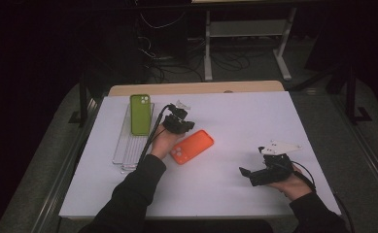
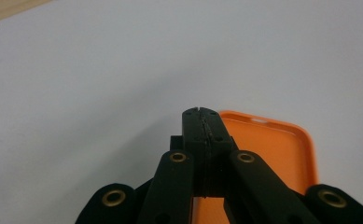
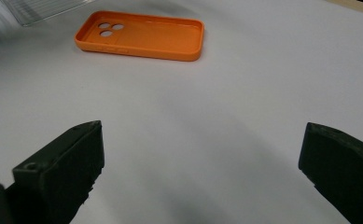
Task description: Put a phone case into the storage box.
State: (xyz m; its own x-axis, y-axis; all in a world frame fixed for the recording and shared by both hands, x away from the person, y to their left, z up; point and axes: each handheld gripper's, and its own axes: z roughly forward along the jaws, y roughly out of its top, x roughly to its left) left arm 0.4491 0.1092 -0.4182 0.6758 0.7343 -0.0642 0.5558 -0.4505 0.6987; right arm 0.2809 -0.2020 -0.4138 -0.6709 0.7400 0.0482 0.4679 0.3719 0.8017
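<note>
Both forearms wear dark, near-black long sleeves that end at the wrist, the cloth creased at the elbows. The left gripper (image 1: 179,122) is a compact black block with a small pale three-cornered plate on top and a thick black cable trailing back along the sleeve. In the left gripper view its fingers (image 2: 194,128) are matte black slabs with small dark screw holes near the tips, carried on flat black link bars pinned with brass-coloured ringed rivets. The right gripper (image 1: 266,171) is black too, topped by a larger pale grey three-cornered plate, with a black cable looping behind the hand. Its fingers (image 3: 67,161) are blunt, chunky black blocks with roughened inner faces and one small round hole.
</note>
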